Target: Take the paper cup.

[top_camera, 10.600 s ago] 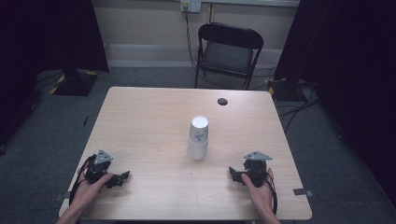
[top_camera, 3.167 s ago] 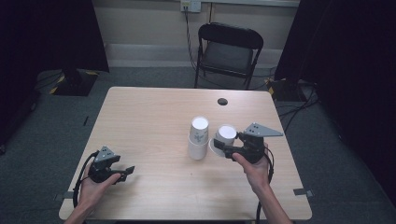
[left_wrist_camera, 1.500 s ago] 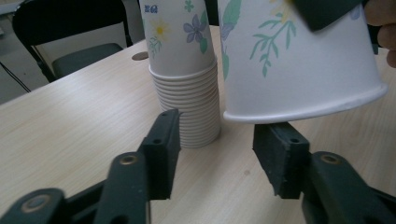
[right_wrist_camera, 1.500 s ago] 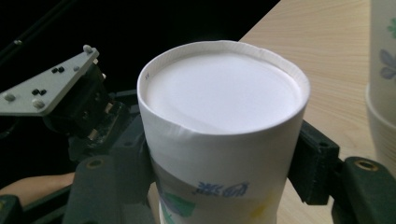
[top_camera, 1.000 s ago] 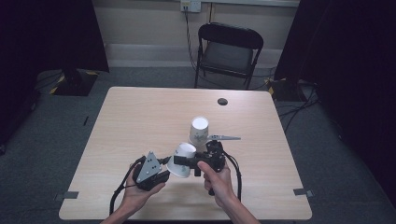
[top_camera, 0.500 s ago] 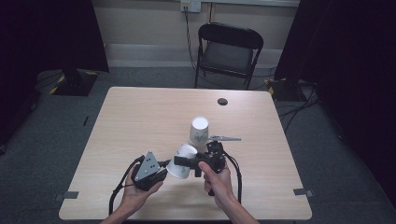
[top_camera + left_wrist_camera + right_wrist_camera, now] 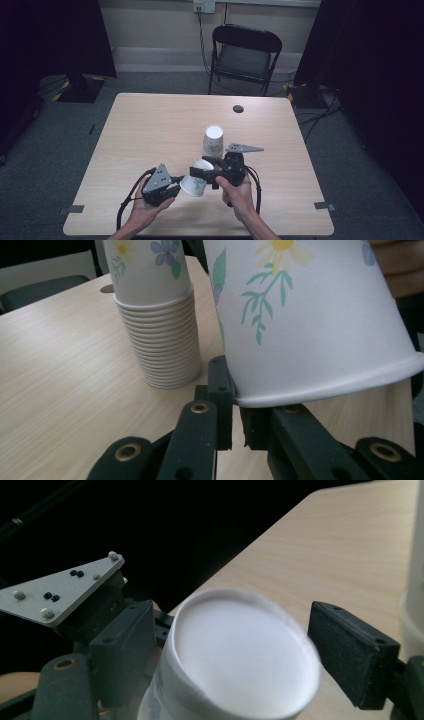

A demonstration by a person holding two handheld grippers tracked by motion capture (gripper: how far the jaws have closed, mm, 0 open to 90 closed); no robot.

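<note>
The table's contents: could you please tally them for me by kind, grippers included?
Stack of paper cups: 1
Single paper cup, held off the stack: 1
Grippers, left gripper and right gripper: 2
Small dark round thing: 1
Total: 5

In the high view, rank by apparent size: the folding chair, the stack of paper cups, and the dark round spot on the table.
1. folding chair
2. stack of paper cups
3. dark round spot
</note>
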